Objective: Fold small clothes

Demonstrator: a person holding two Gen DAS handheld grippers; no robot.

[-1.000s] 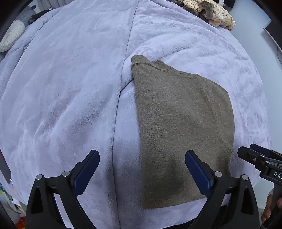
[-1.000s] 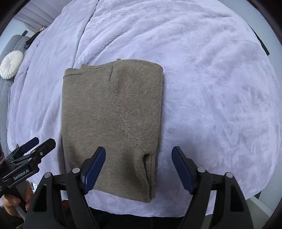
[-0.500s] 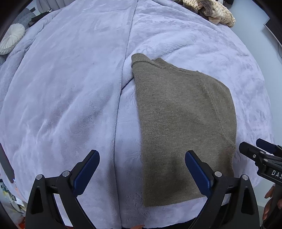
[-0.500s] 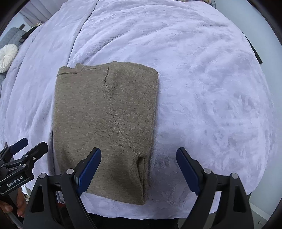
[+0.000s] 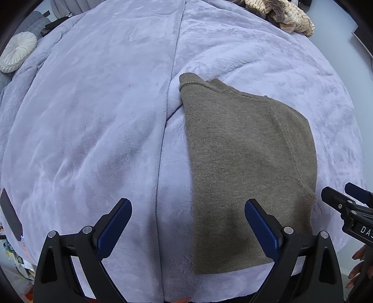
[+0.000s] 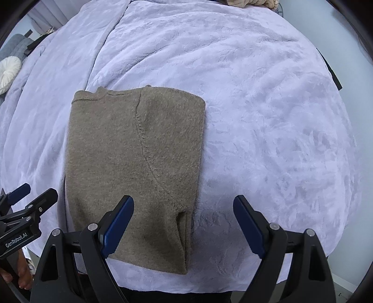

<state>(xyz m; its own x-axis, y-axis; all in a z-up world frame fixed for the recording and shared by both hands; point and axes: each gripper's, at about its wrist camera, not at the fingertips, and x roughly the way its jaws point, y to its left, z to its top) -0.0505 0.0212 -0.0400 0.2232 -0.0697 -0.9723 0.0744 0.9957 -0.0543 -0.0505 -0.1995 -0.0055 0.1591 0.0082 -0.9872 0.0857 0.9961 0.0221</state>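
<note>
Not much changed over the last second: both grippers just drifted a little above the bed (image 5: 93, 116). Left gripper (image 5: 188, 229) and right gripper (image 6: 183, 225) hang wide open, holding nothing. The sweater (image 6: 130, 167) lies folded lengthwise near the bed's near edge, so probably one more fold next.

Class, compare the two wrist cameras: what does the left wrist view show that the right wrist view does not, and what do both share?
Only the left wrist view shows the dark phone-like slab at the blanket's left edge and most of the striped beige clothes pile.

Only the right wrist view shows the sweater's stacked side layers and the curved sleeve seam.

Both show the folded olive-brown sweater lying flat on the lavender fleece blanket, the round white cushion, and the open left gripper and right gripper, both empty.
</note>
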